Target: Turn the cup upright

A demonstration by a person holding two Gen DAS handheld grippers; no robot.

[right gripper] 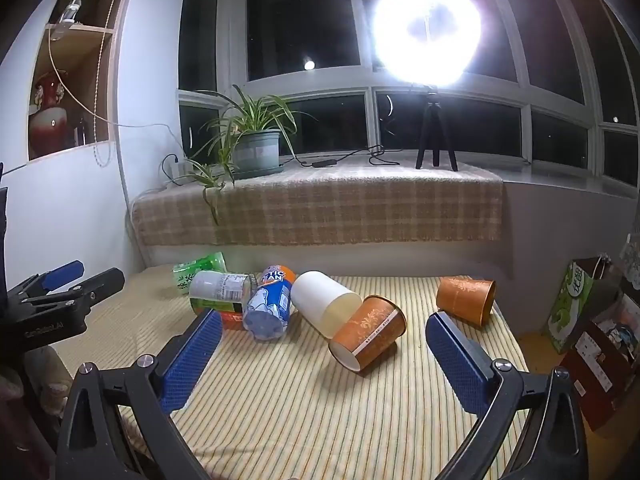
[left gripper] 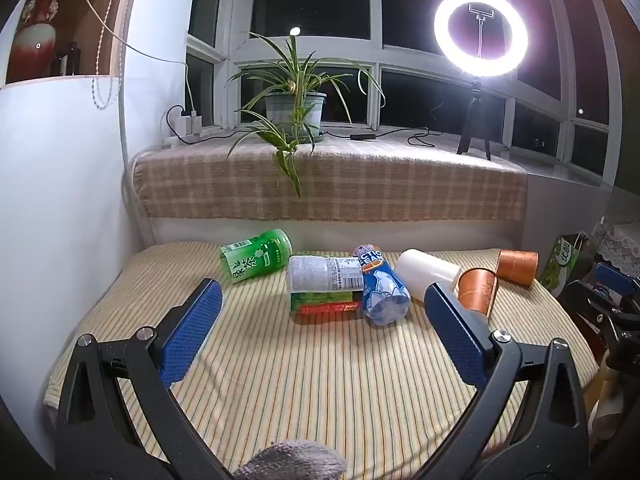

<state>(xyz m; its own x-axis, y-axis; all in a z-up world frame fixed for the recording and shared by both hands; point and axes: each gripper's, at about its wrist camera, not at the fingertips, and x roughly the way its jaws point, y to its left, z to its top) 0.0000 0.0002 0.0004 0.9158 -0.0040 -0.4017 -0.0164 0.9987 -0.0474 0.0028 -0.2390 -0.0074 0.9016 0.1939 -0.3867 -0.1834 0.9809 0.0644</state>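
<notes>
Several cups lie on their sides on the striped table cloth (left gripper: 320, 380). A white cup (right gripper: 322, 304) lies between a blue and orange cup (right gripper: 270, 306) and an orange patterned cup (right gripper: 370, 334). A second orange cup (right gripper: 466, 300) lies at the far right. A green cup (left gripper: 256, 256) and a green and white cup (left gripper: 324, 284) lie to the left. My left gripper (left gripper: 322, 320) is open and empty, above the cloth before the cups. My right gripper (right gripper: 322, 346) is open and empty, with the nearer orange cup between its fingers' line of sight.
A plaid-covered sill (left gripper: 332, 184) stands behind the table with a potted plant (left gripper: 294, 110) and a bright ring light on a tripod (left gripper: 480, 36). A white wall (left gripper: 60, 200) closes the left side. Bags and boxes (right gripper: 592, 320) stand at the right.
</notes>
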